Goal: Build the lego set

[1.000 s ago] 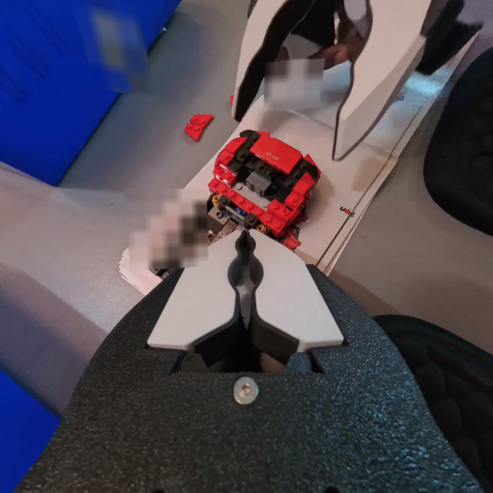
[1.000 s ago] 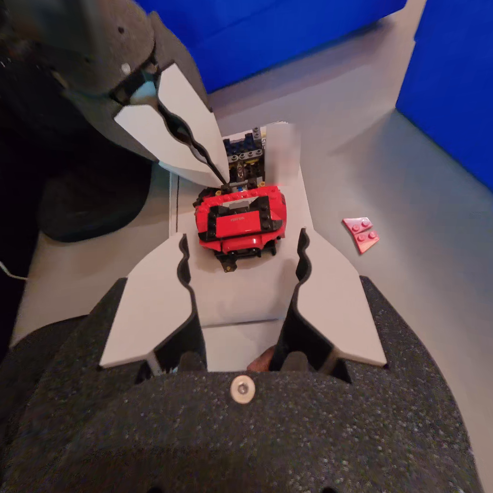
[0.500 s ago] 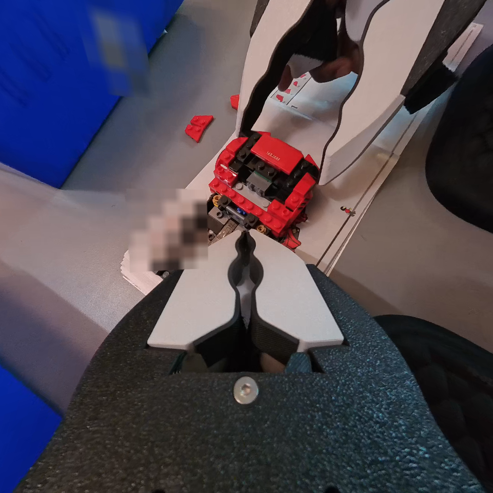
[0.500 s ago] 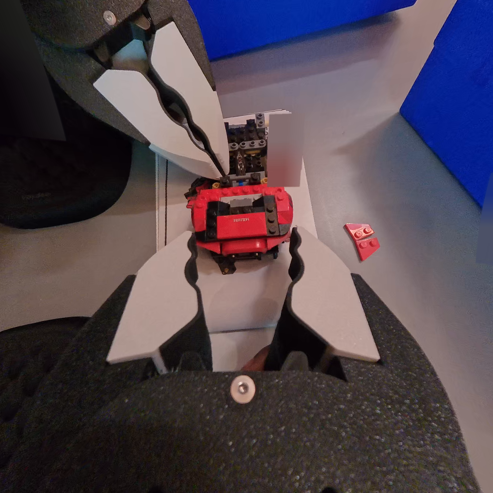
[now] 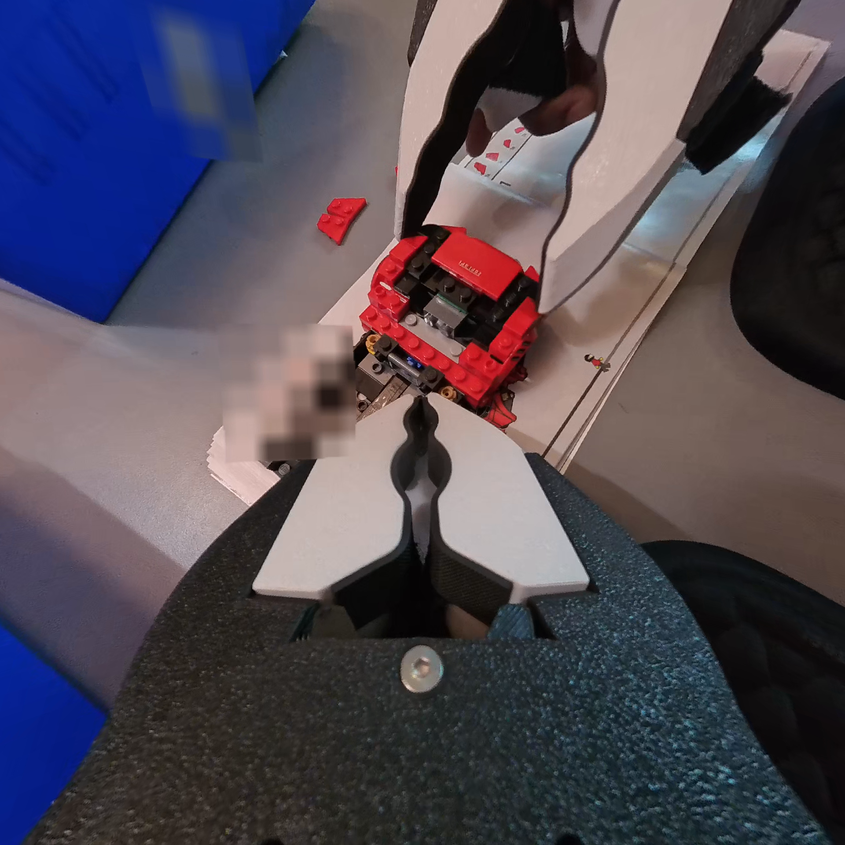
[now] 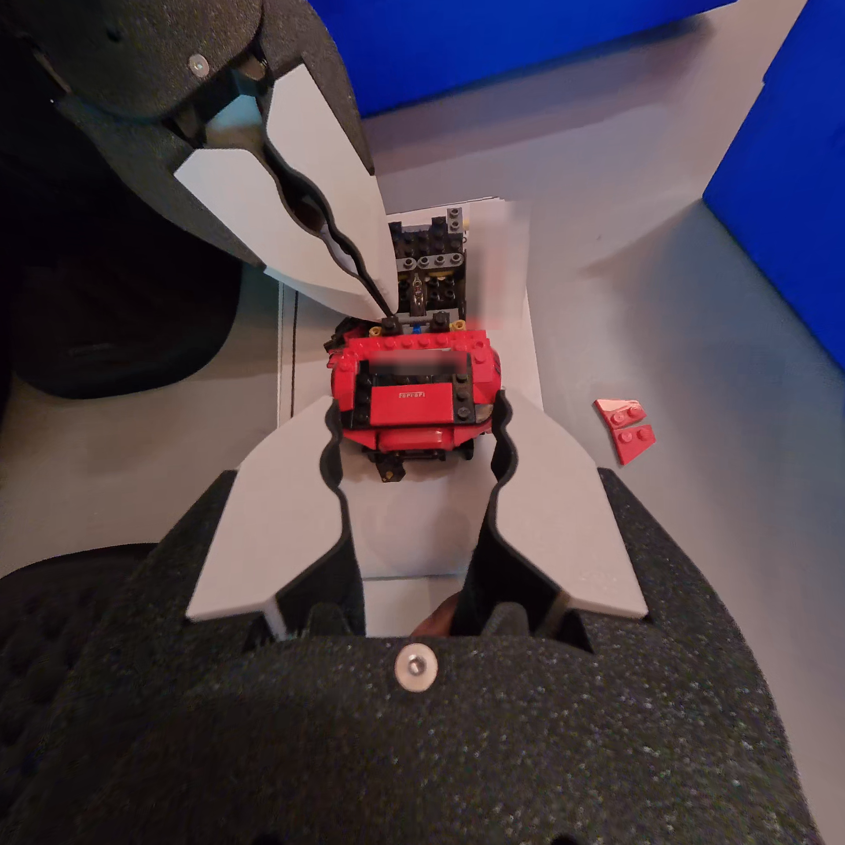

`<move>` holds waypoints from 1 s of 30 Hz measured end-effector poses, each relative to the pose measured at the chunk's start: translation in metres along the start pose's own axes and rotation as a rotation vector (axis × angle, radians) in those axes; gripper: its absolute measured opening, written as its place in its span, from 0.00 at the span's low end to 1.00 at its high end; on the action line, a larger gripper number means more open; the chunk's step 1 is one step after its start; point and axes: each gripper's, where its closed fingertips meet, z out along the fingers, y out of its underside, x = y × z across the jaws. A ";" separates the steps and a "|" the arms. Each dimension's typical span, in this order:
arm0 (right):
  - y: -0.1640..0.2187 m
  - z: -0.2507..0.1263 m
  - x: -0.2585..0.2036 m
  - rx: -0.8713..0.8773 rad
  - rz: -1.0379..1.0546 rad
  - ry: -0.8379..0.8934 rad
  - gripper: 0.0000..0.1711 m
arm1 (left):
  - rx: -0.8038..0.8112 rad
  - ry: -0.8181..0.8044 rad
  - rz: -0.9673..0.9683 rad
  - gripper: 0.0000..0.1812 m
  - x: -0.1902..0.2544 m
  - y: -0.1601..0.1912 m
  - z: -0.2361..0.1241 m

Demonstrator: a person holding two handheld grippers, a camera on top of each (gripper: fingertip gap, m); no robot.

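Observation:
A red and black lego car [image 5: 452,315] stands on a white instruction booklet [image 5: 594,329]; its bare black chassis end points toward my left gripper. My left gripper [image 5: 420,403] is shut, with its tips resting on a black stud at the chassis edge, as the right wrist view [image 6: 388,316] shows. My right gripper [image 6: 417,402] is open, one finger on each side of the car's [image 6: 411,393] red end, close to or touching it. It also shows in the left wrist view [image 5: 475,270]. Two red wedge plates [image 6: 626,427] lie loose on the table, also in the left wrist view [image 5: 340,219].
Blue bins [image 6: 786,183] stand along the far and right sides of the grey table [image 6: 686,320]. A black cushioned object [image 6: 114,320] sits to the left of the booklet [image 6: 411,526]; it also shows in the left wrist view [image 5: 795,274]. The tips of one gripper are about 5 cm away from the tips of the other.
My right gripper has moved in toward the car, still open, so its fingers now flank the red end. My left gripper and the car have stayed put.

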 end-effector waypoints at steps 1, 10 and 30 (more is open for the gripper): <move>0.000 0.000 0.000 -0.005 -0.002 0.002 0.37 | 0.000 -0.001 0.001 0.00 0.000 0.000 0.000; 0.002 0.001 -0.002 -0.032 -0.025 0.023 0.40 | -0.003 -0.013 0.012 0.00 0.000 0.000 0.000; -0.011 -0.001 0.024 -0.023 0.080 -0.045 0.00 | 0.001 0.001 0.002 0.00 0.000 0.000 0.001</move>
